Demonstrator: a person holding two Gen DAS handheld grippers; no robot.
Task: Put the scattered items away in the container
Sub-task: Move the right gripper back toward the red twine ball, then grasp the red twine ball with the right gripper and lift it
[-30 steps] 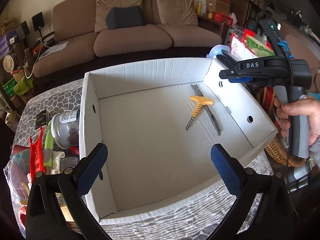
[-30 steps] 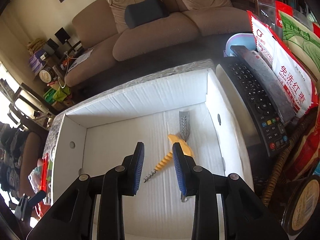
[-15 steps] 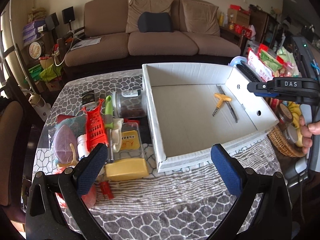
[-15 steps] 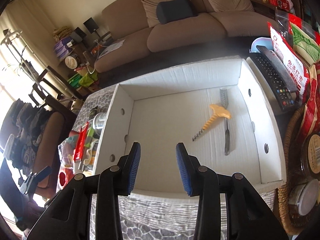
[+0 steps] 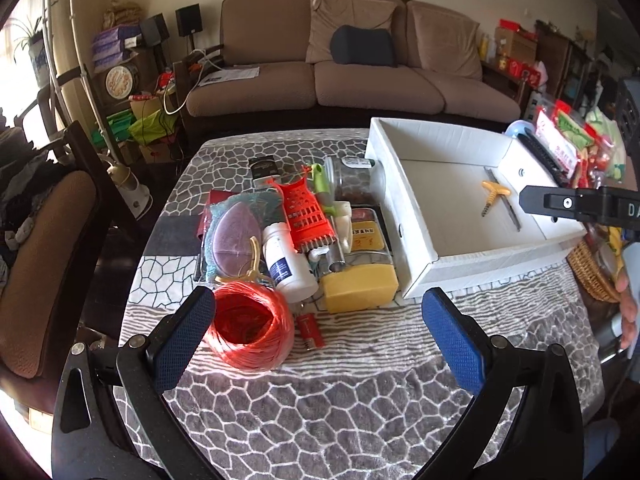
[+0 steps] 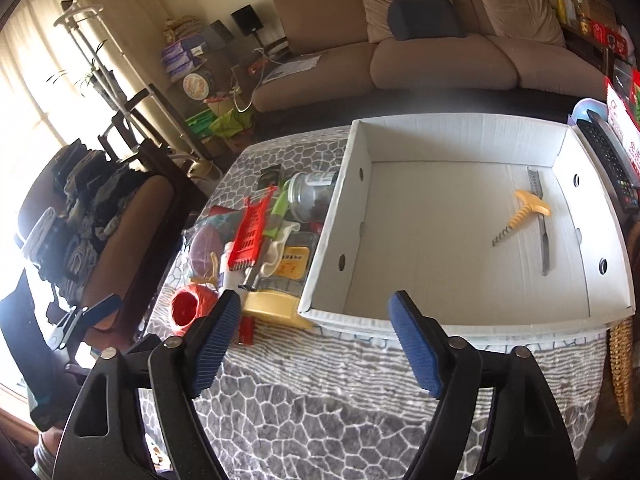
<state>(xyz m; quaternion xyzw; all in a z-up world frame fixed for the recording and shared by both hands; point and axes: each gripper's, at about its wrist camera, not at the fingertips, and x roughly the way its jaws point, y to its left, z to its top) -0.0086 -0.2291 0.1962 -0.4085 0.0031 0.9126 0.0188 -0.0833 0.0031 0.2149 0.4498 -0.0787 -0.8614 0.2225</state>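
Left gripper [image 5: 318, 330] spread wide over the patterned tablecloth [image 5: 340, 412], nothing between its blue pads, near the red twine ball [image 5: 250, 326] and the yellow block [image 5: 360, 286] at the front of the scattered pile. White cardboard box [image 6: 340, 216] just right of the pile, holding 2 items, a yellow-handled corkscrew [image 6: 524, 214] lying across a metal tool [image 6: 544, 240] toward its right wall. Right gripper [image 6: 316, 344] caught mid-opening, jaws already well apart and empty, hovering over the cloth just before the box's near-left corner, touching nothing.
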